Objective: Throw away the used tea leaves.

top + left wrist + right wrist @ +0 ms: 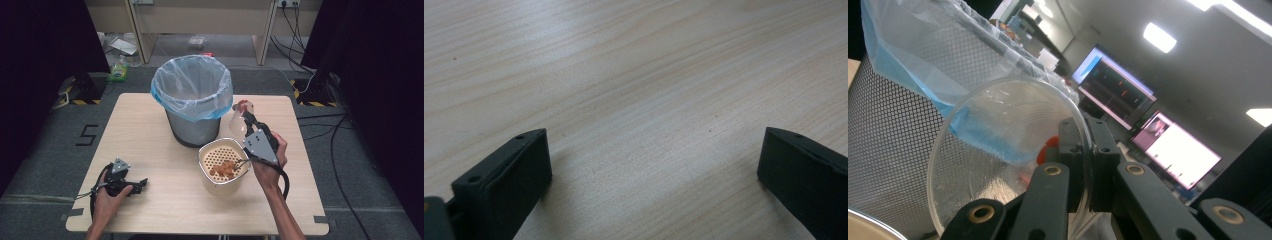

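On the wooden table (150, 130), a mesh bin (193, 102) with a blue liner stands at twelve o'clock, a cream strainer pot (223, 167) just at its five, the right gripper (248, 119) clamped on a clear plastic cup (998, 150) beside the bin, and the left gripper (142, 183) gaping empty at eight o'clock.

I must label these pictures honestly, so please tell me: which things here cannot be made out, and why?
- Inside of the trash bin, high view: the blue liner bag and the camera angle hide its contents.
- Orange-brown food in the strainer bowl, high view: too small to identify.
- Clear plastic cup, right gripper view: its base is cut off by the jaws.
- Monitors, right gripper view: blurred, content unreadable.
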Motion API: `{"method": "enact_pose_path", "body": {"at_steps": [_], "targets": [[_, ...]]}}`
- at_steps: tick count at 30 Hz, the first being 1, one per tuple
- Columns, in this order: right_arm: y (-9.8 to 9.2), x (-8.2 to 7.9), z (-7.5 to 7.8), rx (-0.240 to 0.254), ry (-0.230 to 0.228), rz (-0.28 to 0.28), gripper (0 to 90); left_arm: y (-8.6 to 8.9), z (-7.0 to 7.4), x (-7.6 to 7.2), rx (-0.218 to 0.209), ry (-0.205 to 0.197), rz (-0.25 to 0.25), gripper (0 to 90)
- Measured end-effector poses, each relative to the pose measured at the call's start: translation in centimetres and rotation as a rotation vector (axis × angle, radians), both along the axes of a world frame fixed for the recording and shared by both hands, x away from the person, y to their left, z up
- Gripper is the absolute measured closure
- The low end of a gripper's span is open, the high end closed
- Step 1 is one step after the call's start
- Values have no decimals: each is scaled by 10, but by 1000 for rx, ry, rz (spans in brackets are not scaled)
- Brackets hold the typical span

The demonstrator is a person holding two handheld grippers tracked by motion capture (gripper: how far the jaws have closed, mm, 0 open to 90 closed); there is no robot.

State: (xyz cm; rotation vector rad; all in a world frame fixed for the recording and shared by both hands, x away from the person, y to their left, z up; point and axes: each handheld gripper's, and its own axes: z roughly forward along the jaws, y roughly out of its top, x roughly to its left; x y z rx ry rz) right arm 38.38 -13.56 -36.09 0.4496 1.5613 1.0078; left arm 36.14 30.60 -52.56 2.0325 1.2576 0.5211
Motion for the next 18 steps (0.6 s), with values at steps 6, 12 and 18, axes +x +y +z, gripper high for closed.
{"method": "enact_pose_path", "body": {"at_steps": [6, 12, 18], "targets": [[-6, 15, 9, 70, 71, 9, 875, 0, 0, 0, -1, 1, 0, 0], [-8, 23, 22, 75, 79, 1, 875, 0, 0, 0, -2, 2, 0, 0], [-11, 37, 41, 94, 100, -3, 873, 0, 0, 1, -5, 6, -1, 0]]}}
